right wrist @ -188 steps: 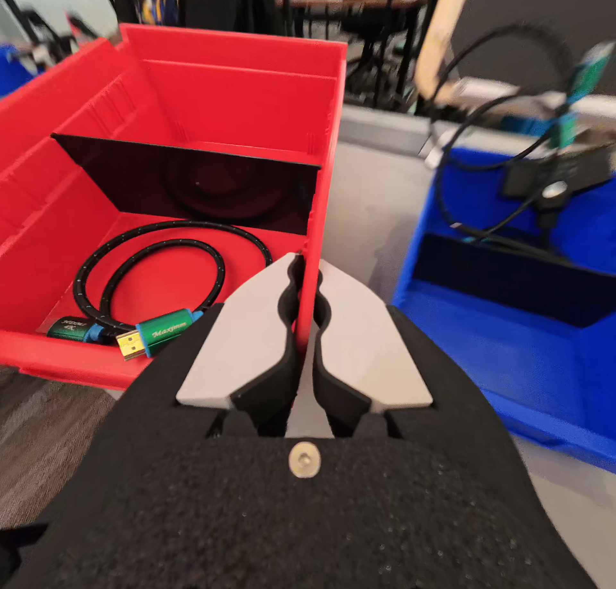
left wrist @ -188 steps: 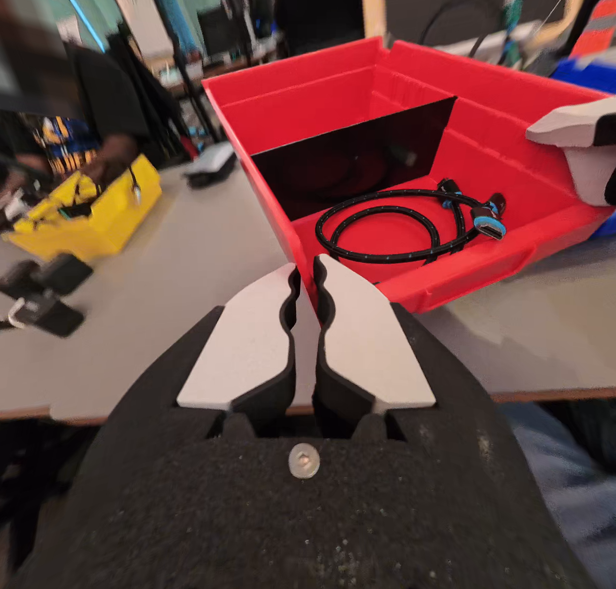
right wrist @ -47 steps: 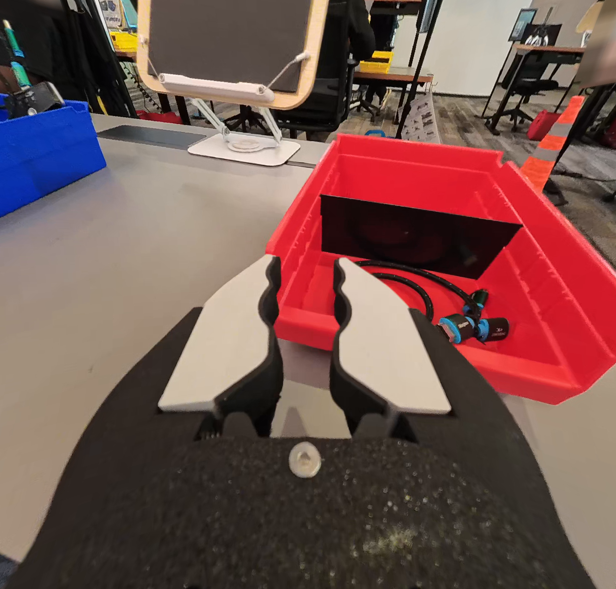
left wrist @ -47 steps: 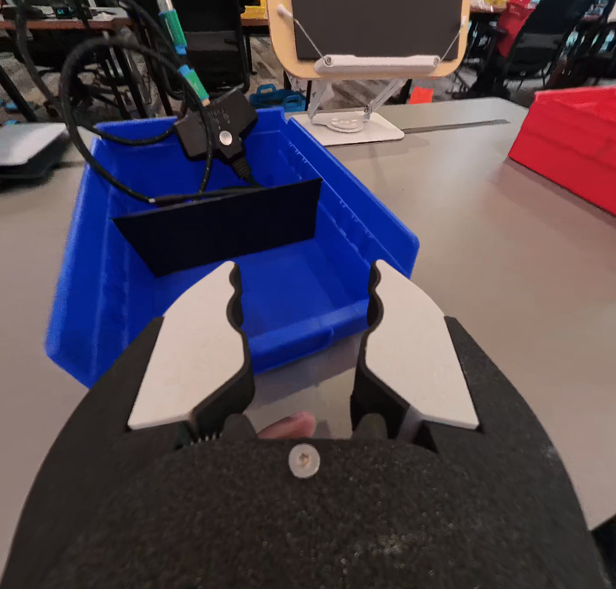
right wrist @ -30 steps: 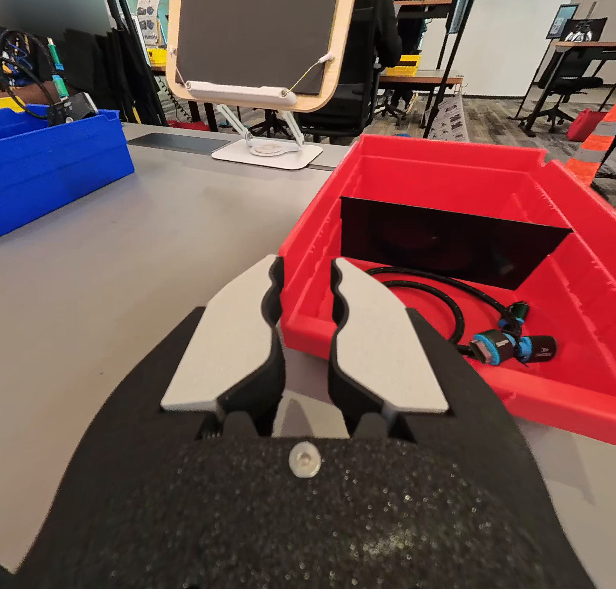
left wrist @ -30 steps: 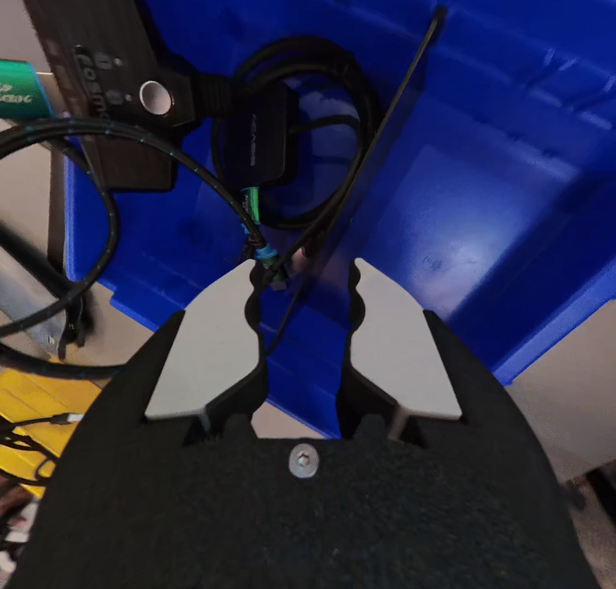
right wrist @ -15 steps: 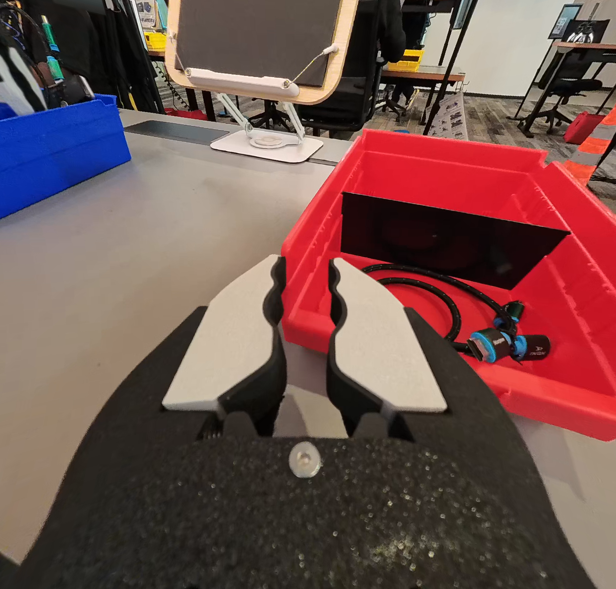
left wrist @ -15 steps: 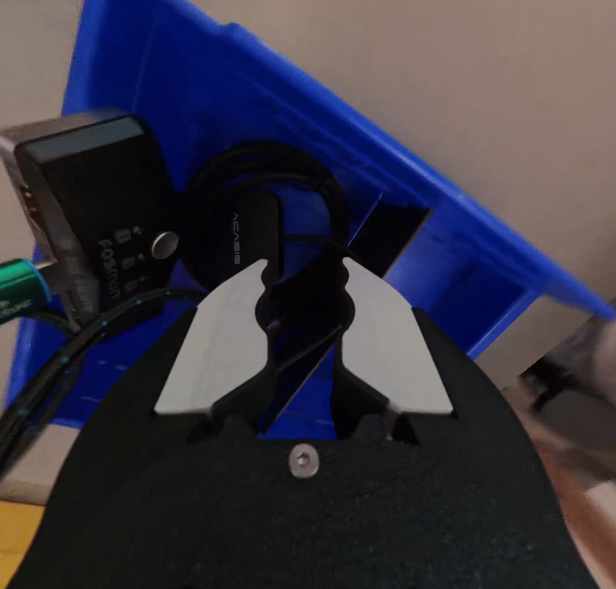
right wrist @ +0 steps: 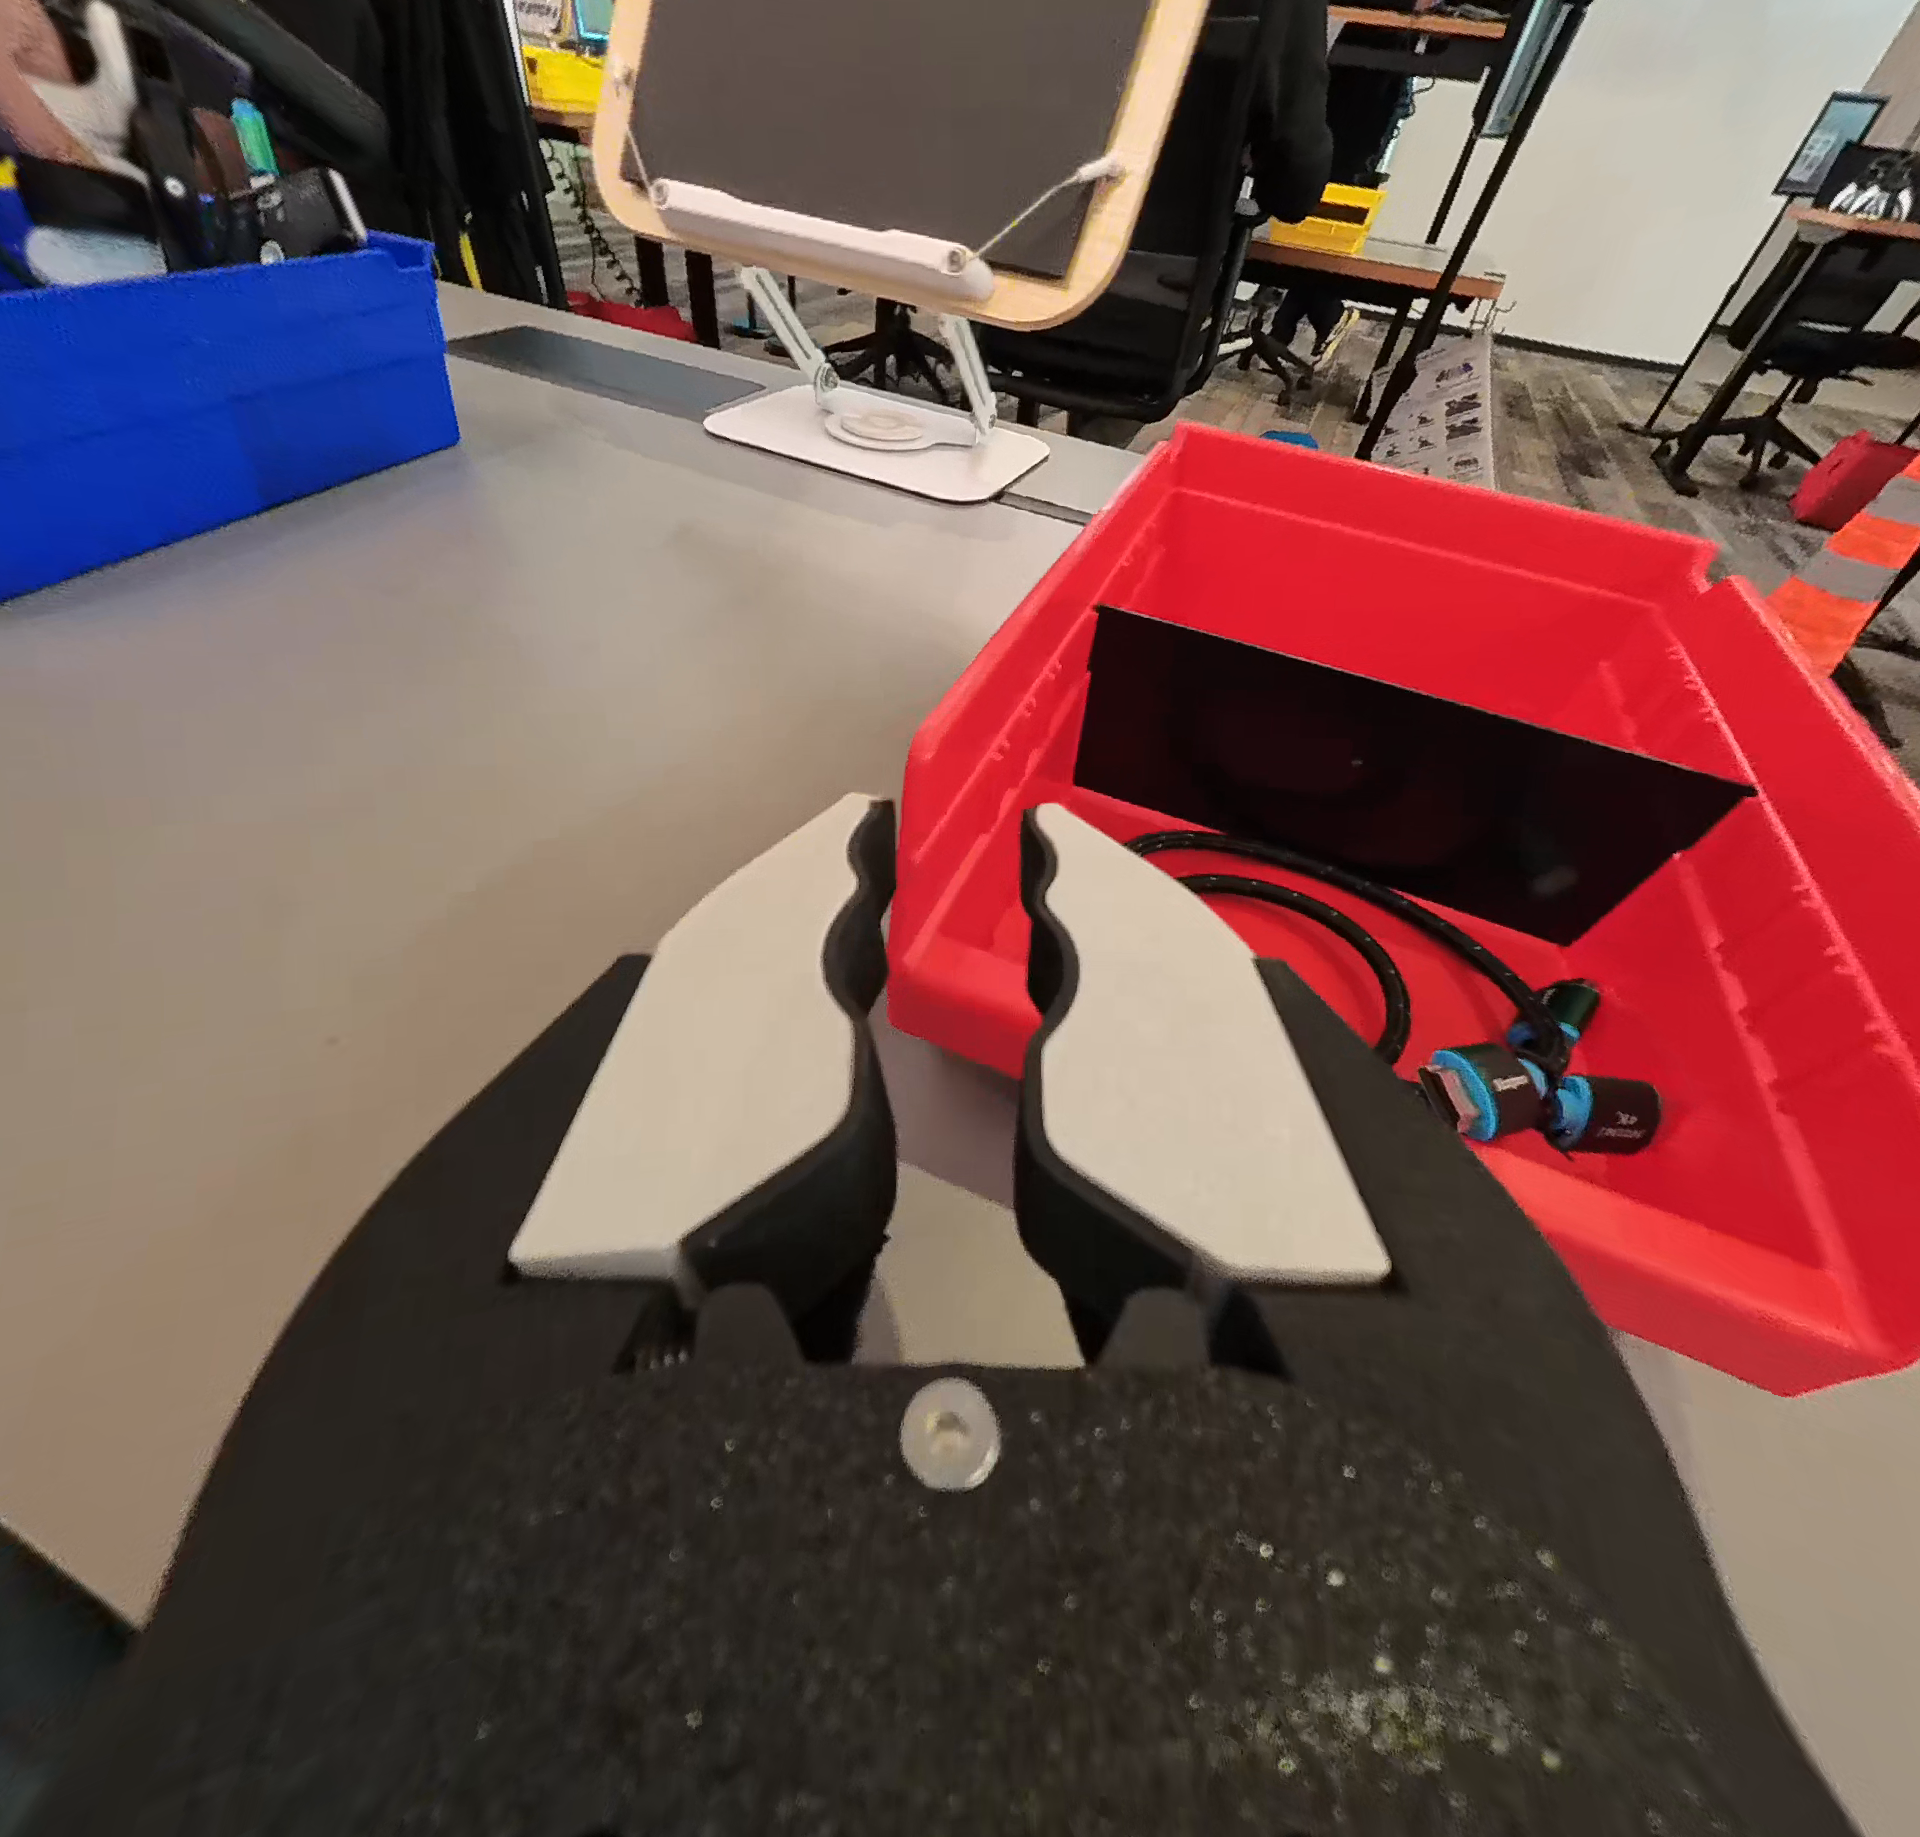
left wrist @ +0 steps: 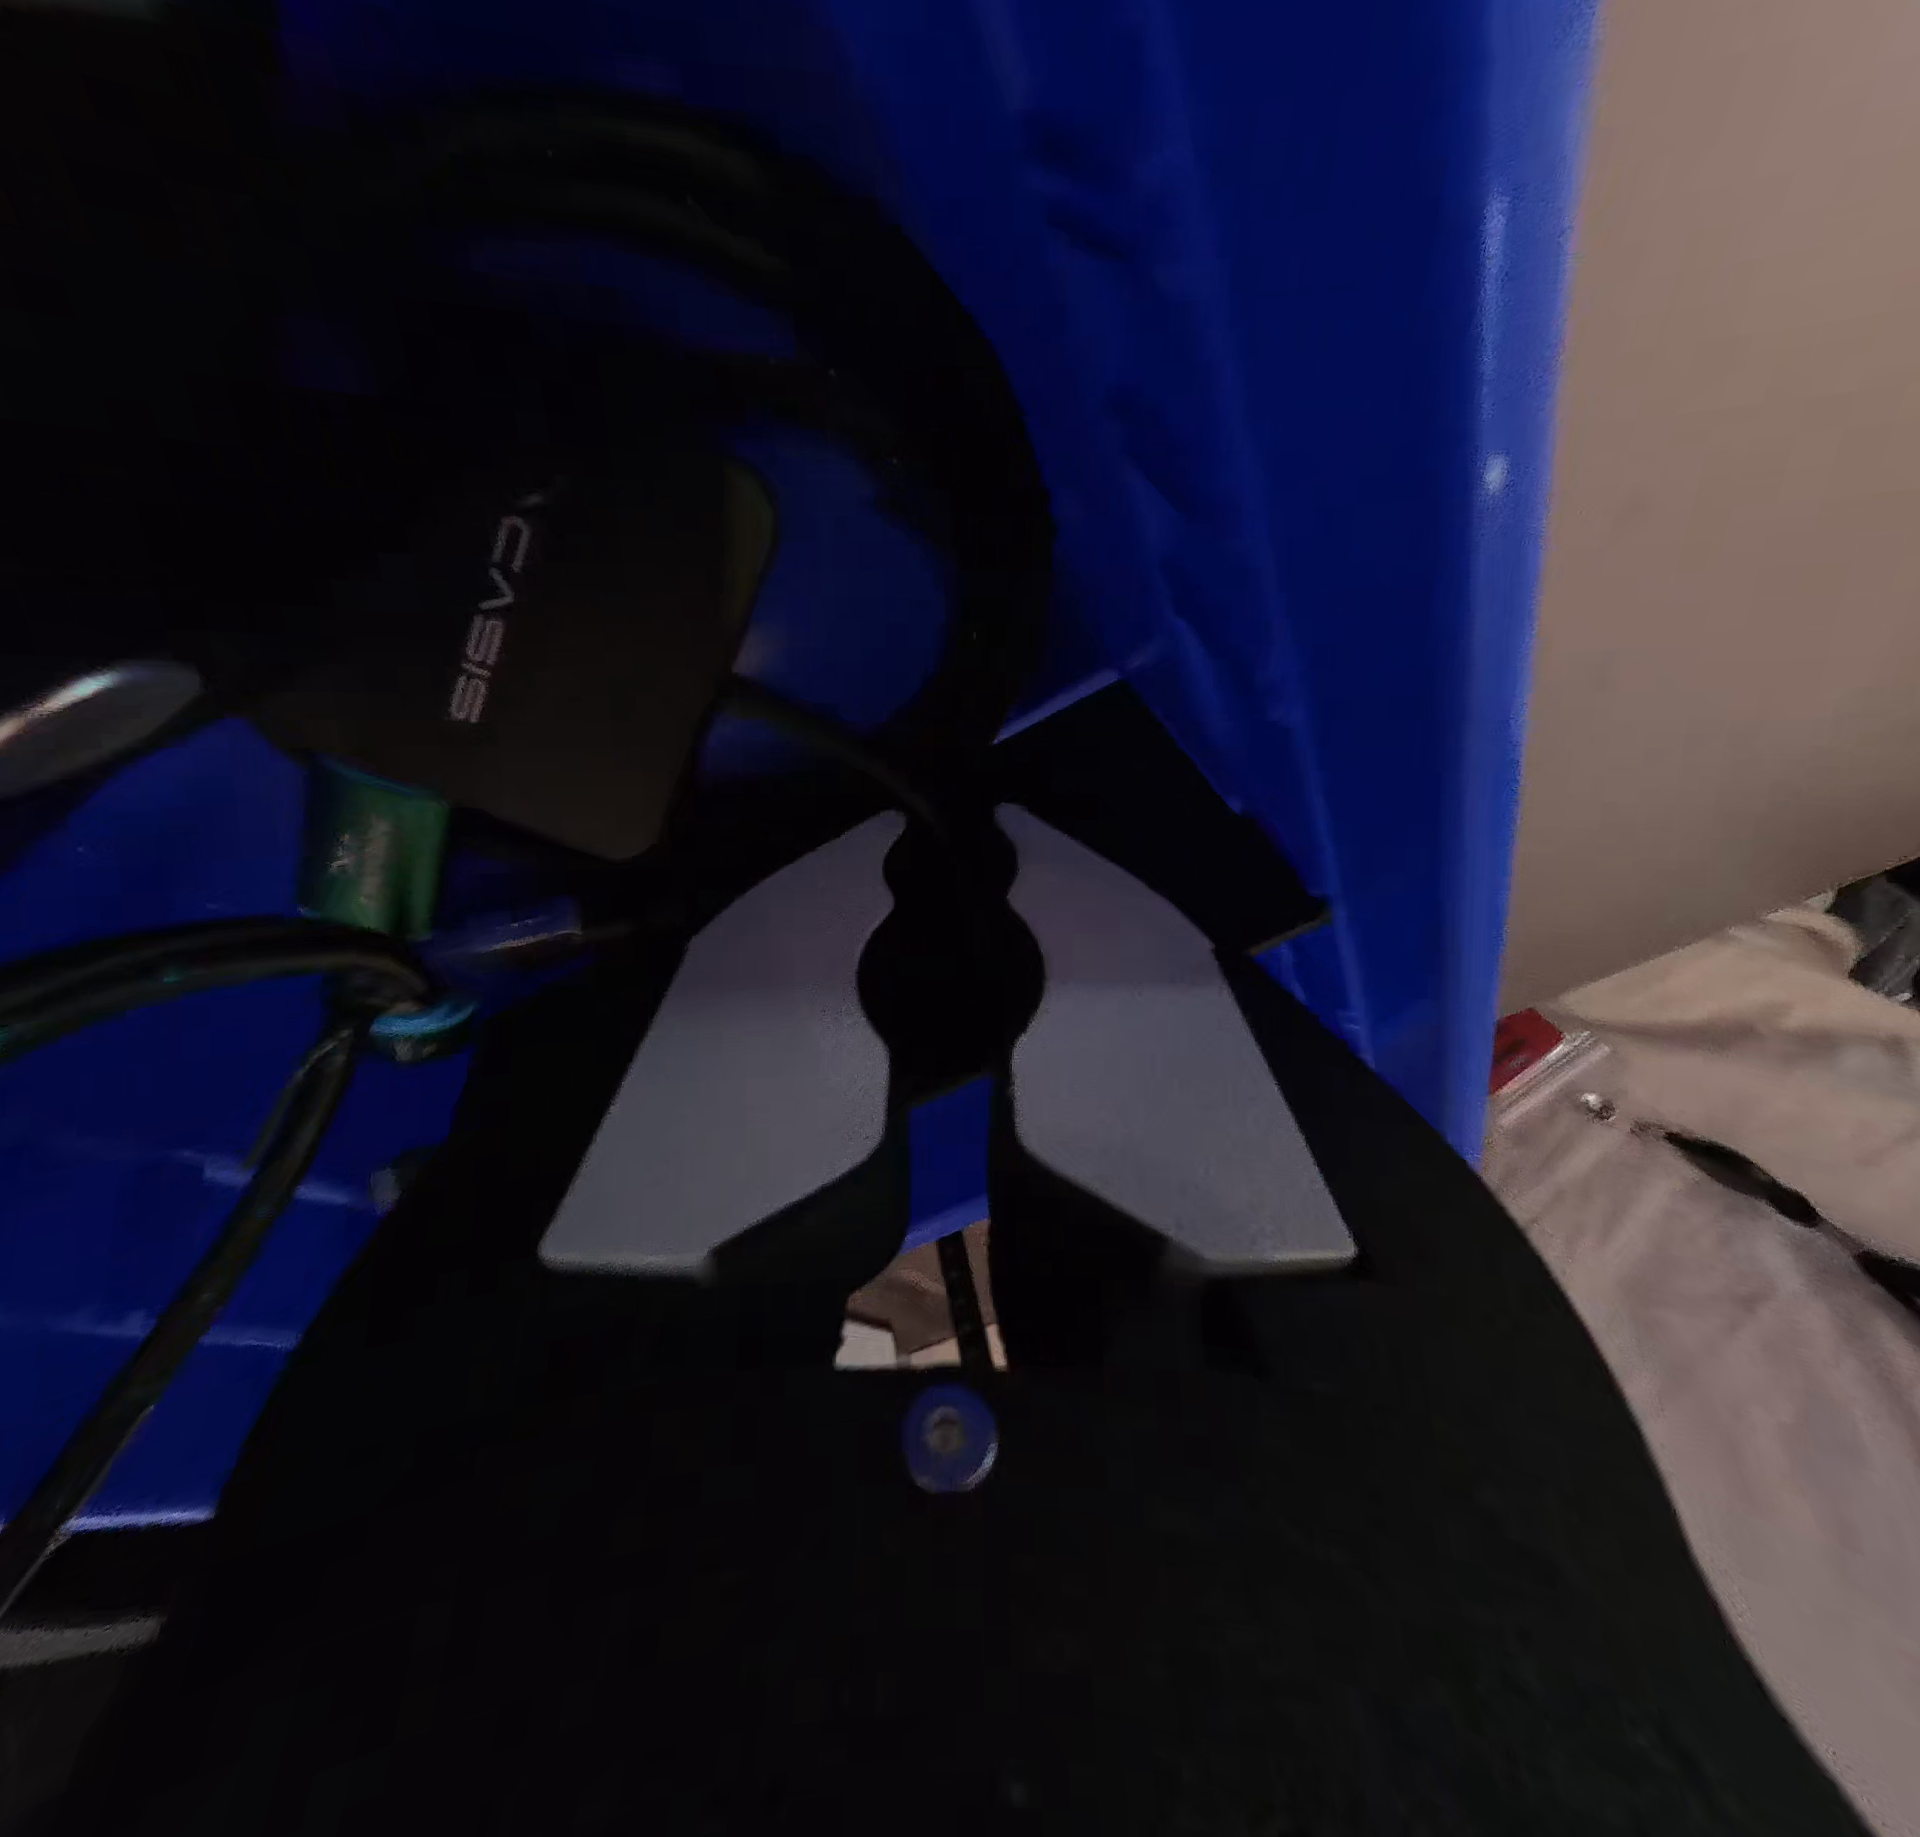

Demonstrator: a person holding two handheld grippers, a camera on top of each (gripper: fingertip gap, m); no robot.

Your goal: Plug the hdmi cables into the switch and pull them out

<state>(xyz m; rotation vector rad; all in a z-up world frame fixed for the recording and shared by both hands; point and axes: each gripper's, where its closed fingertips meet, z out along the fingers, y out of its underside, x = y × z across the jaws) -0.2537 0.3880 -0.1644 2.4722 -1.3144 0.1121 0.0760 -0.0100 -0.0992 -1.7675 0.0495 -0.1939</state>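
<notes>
Left gripper (left wrist: 951, 831): fingertips nearly together, clamped on a thin black cable (left wrist: 831, 748) inside the blue bin (left wrist: 1247, 333).
Black adapter box (left wrist: 540, 665): at 10 o'clock of the fingertips, cable coiled behind it.
Green HDMI plug (left wrist: 369, 857): just below the box, at 9 o'clock.
Black bin divider (left wrist: 1164, 831): just right of the fingertips.

Right gripper (right wrist: 956, 821): jaws apart, holding nothing, above the grey bench (right wrist: 416, 748), at the near corner of the red bin (right wrist: 1455, 561).
Braided HDMI cable (right wrist: 1382, 966): on the red bin floor at 3 o'clock, blue-collared plugs (right wrist: 1496, 1091) side by side.
Black divider (right wrist: 1403, 779): upright across the bin, beyond the cable.
Tablet stand (right wrist: 883, 426): at 12 o'clock, far.
</notes>
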